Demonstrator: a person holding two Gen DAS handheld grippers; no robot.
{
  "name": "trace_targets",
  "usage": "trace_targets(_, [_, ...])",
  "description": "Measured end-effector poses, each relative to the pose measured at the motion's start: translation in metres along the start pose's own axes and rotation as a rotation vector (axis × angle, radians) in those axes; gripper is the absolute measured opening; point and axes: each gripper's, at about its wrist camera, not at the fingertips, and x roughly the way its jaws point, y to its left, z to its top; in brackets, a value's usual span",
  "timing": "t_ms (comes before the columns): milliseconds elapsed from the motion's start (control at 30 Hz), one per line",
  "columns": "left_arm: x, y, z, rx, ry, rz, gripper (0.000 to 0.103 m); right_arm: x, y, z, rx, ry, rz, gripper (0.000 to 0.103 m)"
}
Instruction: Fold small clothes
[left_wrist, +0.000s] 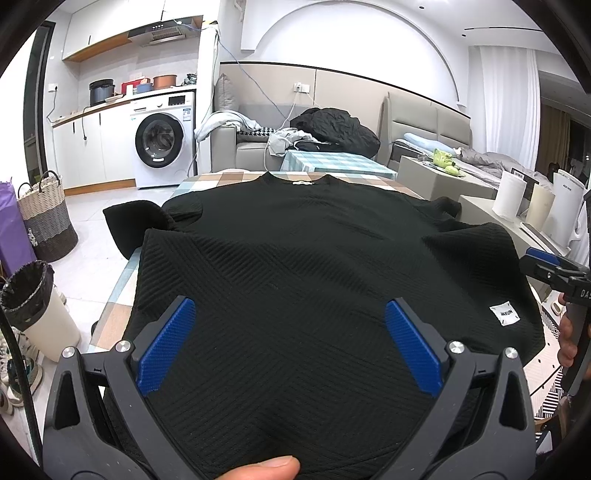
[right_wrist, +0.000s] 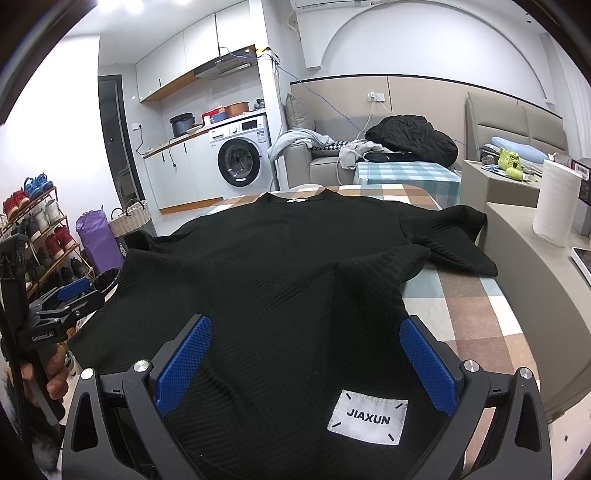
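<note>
Claws (left_wrist: 290, 345) (right_wrist: 304, 360) wide over shirt (left_wrist: 314, 240) hem.

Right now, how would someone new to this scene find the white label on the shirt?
Start at the checked tablecloth, where a black ribbed short-sleeved shirt lies spread flat. Follow its near hem to the right corner: the white rectangular cloth label is sewn there. It reads JIAXUN, unlike the small tag at the neckline.

- Left gripper (left_wrist: 290, 341): black frame, triangular cut-outs, silver round screws, blue pads (left_wrist: 168, 345) with dotted texture.
- Right gripper (right_wrist: 304, 363): same black frame, silver screws, blue textured pads (right_wrist: 426, 363).
- Small white lettering on each gripper's side, partly legible.
</note>
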Motion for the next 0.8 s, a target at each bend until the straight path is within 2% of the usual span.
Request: trace_targets(800, [0.0000, -0.0008, 0.0006, 0.000, 0.005, -0.004, 0.102, -0.0008, -0.0010, 0.0004, 0.006, 0.007, -0.004, 0.103])
